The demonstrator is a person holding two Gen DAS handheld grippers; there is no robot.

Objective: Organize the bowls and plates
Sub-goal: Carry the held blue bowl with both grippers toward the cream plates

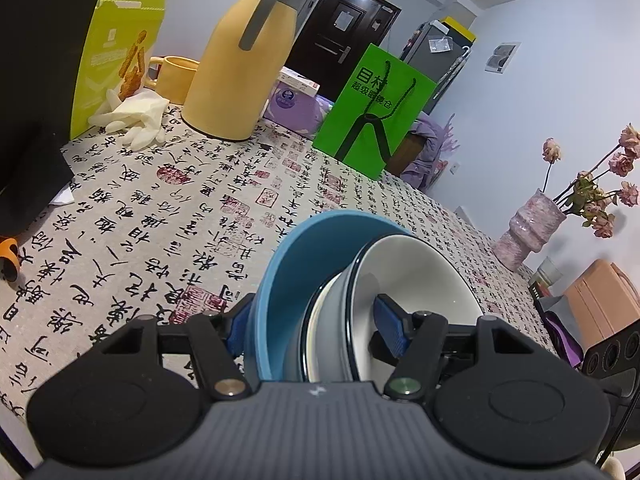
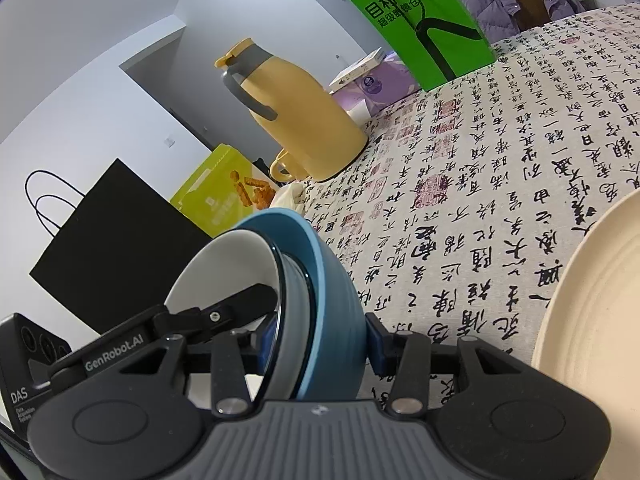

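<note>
Two nested bowls, white bowl [image 1: 416,280] inside blue bowl [image 1: 280,280], are clamped by left gripper [image 1: 316,332] and right gripper [image 2: 320,344]; cream plate [image 2: 592,320] remains unstacked

White bowl [image 1: 416,276] nested in blue bowl [image 1: 288,264], tilted on edge above tablecloth

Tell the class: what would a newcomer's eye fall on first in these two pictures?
First, the stack of bowls: a white bowl nested in a blue bowl, clamped by both the left gripper and the right gripper above the lettered tablecloth. Behind stand a yellow jug and a bright green bag; a cream plate lies at the right view's edge.
</note>
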